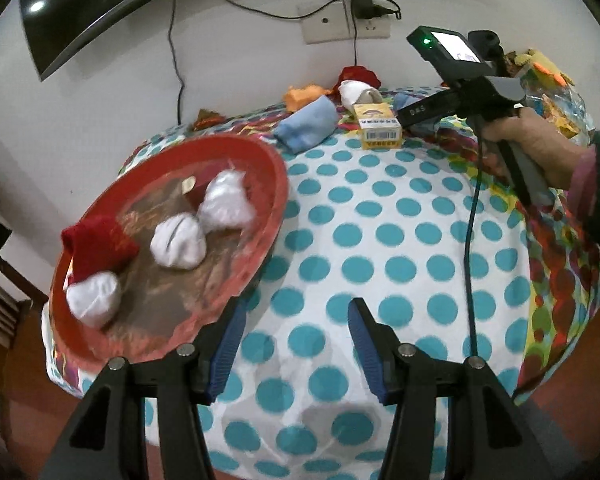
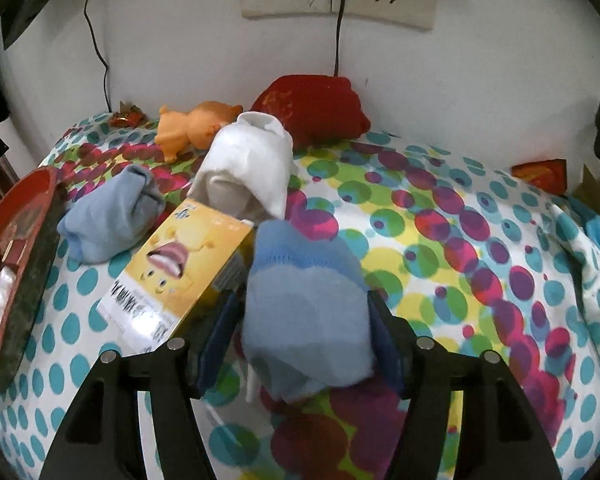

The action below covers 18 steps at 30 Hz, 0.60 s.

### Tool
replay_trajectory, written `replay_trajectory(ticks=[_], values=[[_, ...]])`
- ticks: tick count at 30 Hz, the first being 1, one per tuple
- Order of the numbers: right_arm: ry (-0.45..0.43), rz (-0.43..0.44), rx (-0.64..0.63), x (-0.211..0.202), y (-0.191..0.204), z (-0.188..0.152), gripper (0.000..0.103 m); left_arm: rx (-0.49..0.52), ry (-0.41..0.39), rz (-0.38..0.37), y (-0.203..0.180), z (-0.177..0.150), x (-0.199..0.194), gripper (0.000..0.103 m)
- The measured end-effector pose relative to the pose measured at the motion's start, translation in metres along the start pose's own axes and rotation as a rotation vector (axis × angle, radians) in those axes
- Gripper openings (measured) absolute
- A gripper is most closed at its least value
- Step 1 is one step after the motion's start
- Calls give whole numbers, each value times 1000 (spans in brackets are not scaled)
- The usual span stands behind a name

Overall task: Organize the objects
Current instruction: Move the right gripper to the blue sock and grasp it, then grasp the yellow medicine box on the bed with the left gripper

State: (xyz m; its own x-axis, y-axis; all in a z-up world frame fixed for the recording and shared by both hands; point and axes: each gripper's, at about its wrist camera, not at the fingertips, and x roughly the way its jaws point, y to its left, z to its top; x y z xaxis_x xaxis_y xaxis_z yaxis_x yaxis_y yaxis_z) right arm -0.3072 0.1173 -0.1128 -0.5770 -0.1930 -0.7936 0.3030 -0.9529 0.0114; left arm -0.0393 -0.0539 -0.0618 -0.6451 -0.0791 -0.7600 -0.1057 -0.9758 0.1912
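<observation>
Scene: a table w/ polka-dot cloth (image 1: pixel 380 216), pictured mid-sort; socks judged to be gathered onto one tray.
Right gripper (image 2: pixel 304 332): jaws closed on a rolled blue sock (image 2: pixel 304 304), pinched at both sides; whether it is lifted off the cloth cannot be told.
Left gripper (image 1: pixel 292 344): jaws spread wide, nothing between them; held over bare cloth just beside the tray's near rim, apparently kept clear of the drop zone.
Red tray (image 1: pixel 272 184): seen at table's left edge, already loaded w/ three white sock balls (image 1: pixel 179 246) and one red sock (image 1: pixel 98 246) — prob. the collection point.
Yellow box (image 2: pixel 192 268): lies touching the held sock's left side, so it could be nudged on lift.
Left behind: a pale blue sock (image 2: pixel 108 220), a white sock (image 2: pixel 248 168), a red bundle (image 2: pixel 312 108) and an orange toy (image 2: pixel 188 124), grouped nr the wall.
Next, as judged: sock to be carried left to the tray.
</observation>
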Motion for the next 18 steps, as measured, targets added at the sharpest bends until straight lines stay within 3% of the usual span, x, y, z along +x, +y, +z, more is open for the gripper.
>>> replay_trajectory(ticks=[6, 11, 16, 18], values=[[-16, 2, -13, -4, -5, -2, 42, 16, -13, -36, -18, 24, 15, 54], [-10, 14, 5, -20, -16, -18, 41, 49, -40, -70, -37, 46, 29, 54], [2, 9, 0, -42, -30, -44, 41, 78, -50, -157, -54, 74, 45, 55], [-2, 11, -21, -47, -33, -50, 42, 63, -30, -203, -57, 90, 55, 62]])
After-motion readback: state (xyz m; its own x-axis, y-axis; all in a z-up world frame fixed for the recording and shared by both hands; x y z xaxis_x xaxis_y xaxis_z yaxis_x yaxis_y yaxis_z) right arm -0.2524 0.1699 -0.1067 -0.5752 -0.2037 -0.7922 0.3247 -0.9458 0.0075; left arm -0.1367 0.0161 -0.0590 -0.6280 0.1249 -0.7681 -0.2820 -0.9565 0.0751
